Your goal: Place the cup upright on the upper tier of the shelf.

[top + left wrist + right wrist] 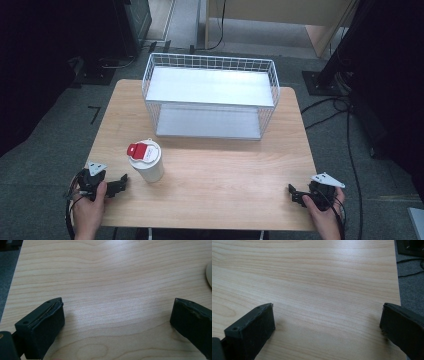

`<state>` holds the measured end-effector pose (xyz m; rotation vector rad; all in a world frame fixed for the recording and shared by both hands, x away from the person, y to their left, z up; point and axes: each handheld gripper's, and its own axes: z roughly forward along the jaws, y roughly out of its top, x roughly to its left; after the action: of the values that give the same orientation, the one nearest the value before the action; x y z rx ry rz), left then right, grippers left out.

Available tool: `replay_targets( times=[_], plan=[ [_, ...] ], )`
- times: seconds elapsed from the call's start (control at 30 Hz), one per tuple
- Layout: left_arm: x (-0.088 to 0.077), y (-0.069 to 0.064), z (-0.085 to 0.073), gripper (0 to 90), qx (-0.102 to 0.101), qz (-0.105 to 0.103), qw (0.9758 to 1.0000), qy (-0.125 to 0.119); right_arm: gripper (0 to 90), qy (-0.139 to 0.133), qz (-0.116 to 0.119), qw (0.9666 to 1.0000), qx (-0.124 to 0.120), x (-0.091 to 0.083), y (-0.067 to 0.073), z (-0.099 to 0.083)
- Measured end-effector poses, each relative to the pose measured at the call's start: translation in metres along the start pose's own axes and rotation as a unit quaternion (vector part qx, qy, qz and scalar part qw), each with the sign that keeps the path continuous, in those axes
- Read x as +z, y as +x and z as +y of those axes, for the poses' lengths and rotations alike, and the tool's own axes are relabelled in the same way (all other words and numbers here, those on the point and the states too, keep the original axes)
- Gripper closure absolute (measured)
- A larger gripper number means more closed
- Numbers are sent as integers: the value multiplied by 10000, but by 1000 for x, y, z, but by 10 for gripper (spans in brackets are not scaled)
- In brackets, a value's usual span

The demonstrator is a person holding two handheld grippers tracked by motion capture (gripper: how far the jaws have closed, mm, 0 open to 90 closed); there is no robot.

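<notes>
Cup: white cup [146, 162] stands upright at the tabletop's [225, 165] near-left, long axis vertical, its red lid tab [135, 149] pointing to ten o'clock.
Left gripper: left gripper [120, 183] sits at the cup's seven o'clock, just beside it, jaws spread wide over bare wood.
Right gripper: right gripper [294, 194] at the near-right corner, jaws spread too.
Hard to see: in the left gripper view only a pale sliver of the cup, cut off at three o'clock.
Behind: wire shelf rack [210, 95] at twelve o'clock.
</notes>
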<state>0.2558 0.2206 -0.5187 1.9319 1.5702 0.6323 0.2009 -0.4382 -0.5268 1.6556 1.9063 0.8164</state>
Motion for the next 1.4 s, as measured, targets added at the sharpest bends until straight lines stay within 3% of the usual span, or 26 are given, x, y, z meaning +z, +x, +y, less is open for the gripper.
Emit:
replay_targets(
  times=[0.17,0.23,0.27,0.3,0.47,0.63,0.9,1.2,1.33,1.4],
  plan=[
    [-2,1,-2,0,86,-79,9999,-6,0,1,2,10000,5,0,0,0],
    [-9,1,-3,0,5,-187,9995,-255,0,-2,1,10000,1,0,0,0],
    [-9,1,-3,0,5,-187,9995,-255,0,-6,8,10000,-10,0,0,0],
    [-14,1,-4,0,-103,-410,9981,-440,0,-3,13,10000,-17,0,0,0],
    [-24,-7,-6,0,39,-537,9962,-678,0,-3,26,10000,-34,0,0,0],
    [-30,-26,-9,0,203,-1041,9902,-914,0,-2,27,10000,-35,0,0,0],
    [-27,-41,-9,0,308,-1132,9890,-900,0,-2,27,10000,-35,0,0,0],
    [-31,-53,-6,0,444,-1298,9836,-1175,0,-1,27,10000,-34,0,0,0],
    [-32,-59,-3,0,410,-1380,9811,-1296,0,-2,27,10000,-34,0,0,0],
    [-33,-62,-1,0,351,-1344,9810,-1357,0,-4,26,10000,-35,0,0,0]
  ],
)
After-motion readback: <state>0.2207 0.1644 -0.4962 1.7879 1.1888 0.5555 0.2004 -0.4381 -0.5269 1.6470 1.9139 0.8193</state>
